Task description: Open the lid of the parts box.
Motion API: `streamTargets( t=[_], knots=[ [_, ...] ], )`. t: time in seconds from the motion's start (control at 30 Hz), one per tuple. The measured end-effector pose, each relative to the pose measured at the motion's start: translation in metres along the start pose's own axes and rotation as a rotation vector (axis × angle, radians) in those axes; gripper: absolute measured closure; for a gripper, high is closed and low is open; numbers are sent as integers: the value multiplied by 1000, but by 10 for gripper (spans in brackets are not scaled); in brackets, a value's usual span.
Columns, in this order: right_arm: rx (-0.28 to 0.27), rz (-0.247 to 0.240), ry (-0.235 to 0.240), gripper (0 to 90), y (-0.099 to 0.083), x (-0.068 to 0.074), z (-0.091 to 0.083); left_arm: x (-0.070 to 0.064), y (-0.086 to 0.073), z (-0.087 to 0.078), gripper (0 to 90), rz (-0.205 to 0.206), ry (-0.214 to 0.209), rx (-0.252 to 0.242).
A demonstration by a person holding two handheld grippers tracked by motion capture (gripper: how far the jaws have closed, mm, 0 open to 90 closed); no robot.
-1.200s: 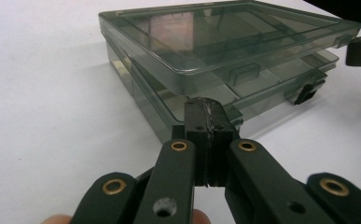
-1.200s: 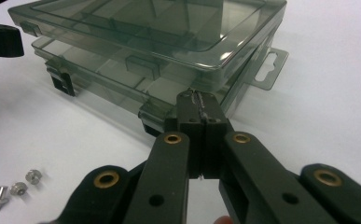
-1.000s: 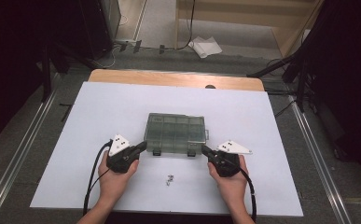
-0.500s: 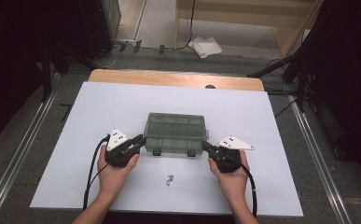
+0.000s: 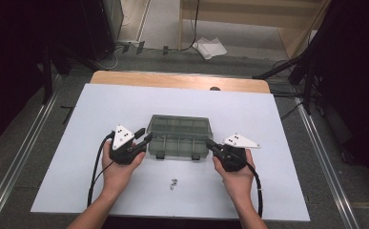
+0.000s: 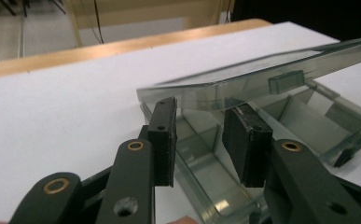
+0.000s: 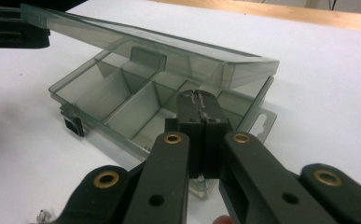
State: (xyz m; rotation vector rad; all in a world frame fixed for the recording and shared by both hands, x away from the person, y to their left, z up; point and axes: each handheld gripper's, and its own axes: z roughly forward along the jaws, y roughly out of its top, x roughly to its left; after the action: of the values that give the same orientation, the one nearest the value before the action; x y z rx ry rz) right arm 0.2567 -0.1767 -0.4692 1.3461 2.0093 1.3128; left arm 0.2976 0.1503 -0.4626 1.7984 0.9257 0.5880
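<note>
Opening the box (image 5: 179, 136) is the step in hand, by my reading: its clear lid (image 7: 159, 46) is tilted up off the compartmented base (image 7: 122, 109), hinged along the far edge, with the near edge raised. The box sits at the middle of the white counter (image 5: 268, 124), between the two hands. At the box's 9 o'clock end, the left tool (image 6: 199, 140) has its jaws parted with a clear gap, straddling the corner of the base just under the raised lid; the pads (image 6: 243, 142) do not look closed on anything, though whether one of them props the lid from below I cannot tell. At the 3 o'clock end, the right tool (image 7: 199, 121) has its jaws pressed together, empty, with the tip at the end wall of the base below the lid's corner. A few small metal bits (image 5: 174, 182), perhaps screws, lie on the counter at 6 o'clock from the box, between the forearms.

The compartments I can see look empty. The next move likely calls for swinging the lid on past upright so it rests open, with the base kept from sliding. After that, the small bits could be picked up.
</note>
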Motion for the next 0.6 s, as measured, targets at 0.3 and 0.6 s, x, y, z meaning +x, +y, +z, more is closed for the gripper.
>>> streamTargets(
  t=[0.3, 0.6],
  knots=[
    [-20, 10, 14, 850, 5, -6, -2, 3, 13, 0, 714, 28, 3, -67],
    [-65, 34, -36, 667, 18, -20, 6, 8, 21, 9, 716, 35, 3, -95]
  ],
)
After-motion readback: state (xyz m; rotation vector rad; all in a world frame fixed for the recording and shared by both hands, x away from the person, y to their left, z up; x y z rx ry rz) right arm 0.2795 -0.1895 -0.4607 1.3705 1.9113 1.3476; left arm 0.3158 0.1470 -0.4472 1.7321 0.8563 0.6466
